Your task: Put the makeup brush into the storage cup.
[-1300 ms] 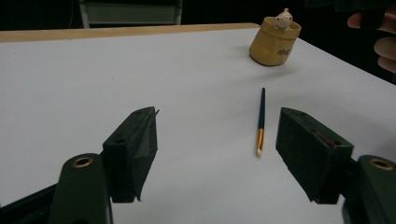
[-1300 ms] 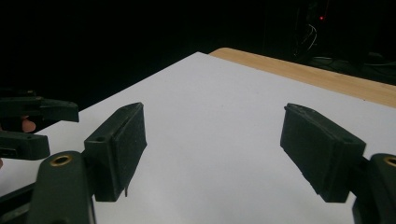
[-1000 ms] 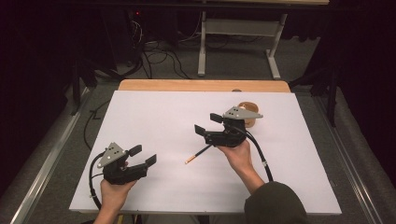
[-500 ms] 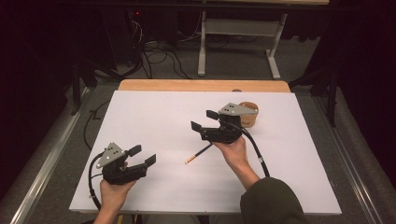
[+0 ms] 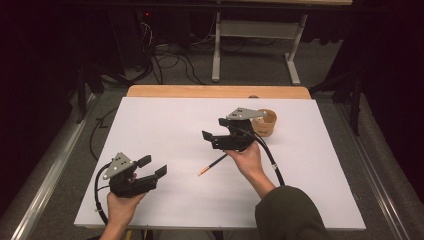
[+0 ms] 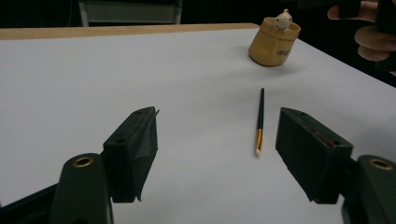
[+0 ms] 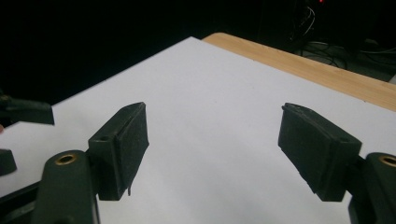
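White counter; both tools, left and right, spread, empty. Probably target the thin dark gold-tipped brush: descend squarely astride its shaft.

No legible text or labels.

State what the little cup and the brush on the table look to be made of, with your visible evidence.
Cup: likely glazed ceramic or plastic, judging by its smooth tan wall; it is hard to tell which.
Brush: dark lacquered handle, probably wood, with a gold metal-looking ferrule and a pale tip.
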The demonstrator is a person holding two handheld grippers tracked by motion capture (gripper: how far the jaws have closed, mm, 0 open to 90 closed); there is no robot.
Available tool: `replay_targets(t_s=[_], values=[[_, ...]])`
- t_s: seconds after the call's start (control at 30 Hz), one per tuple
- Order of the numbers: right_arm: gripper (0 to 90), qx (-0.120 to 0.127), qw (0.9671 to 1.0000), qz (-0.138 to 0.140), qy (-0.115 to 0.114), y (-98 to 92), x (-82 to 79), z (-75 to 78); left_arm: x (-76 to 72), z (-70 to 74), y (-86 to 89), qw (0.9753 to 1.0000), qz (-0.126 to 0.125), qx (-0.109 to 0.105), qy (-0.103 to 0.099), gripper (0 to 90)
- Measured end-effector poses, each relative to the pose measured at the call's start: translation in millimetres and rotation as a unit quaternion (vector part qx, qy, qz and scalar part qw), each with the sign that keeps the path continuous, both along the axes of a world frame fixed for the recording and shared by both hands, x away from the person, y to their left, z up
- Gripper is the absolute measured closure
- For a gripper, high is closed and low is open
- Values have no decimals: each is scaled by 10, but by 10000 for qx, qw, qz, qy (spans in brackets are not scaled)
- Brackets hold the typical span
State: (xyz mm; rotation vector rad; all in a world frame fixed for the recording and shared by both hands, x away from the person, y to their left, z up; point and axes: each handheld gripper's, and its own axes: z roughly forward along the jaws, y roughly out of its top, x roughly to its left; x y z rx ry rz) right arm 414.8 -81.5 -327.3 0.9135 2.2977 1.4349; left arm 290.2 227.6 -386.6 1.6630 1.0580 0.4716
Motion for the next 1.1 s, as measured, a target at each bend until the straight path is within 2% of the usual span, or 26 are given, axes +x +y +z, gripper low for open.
replay_targets(t_s=[0.17,0.27,0.43,0.63,1.1], values=[[258,-469,9989,28,11,24,-11,-12,6,-4,-14,10000,-32,21,28,301],[257,-863,9963,47,-11,33,-12,-39,7,-5,-9,10000,-25,23,52,302],[255,-1202,9927,100,41,40,-9,-31,12,-4,-13,10000,-26,26,67,303],[252,-1369,9904,168,99,45,-9,-6,13,-6,-18,10000,-43,41,77,304],[254,-1526,9871,368,312,52,12,14,13,-8,-16,9999,-41,47,83,305]])
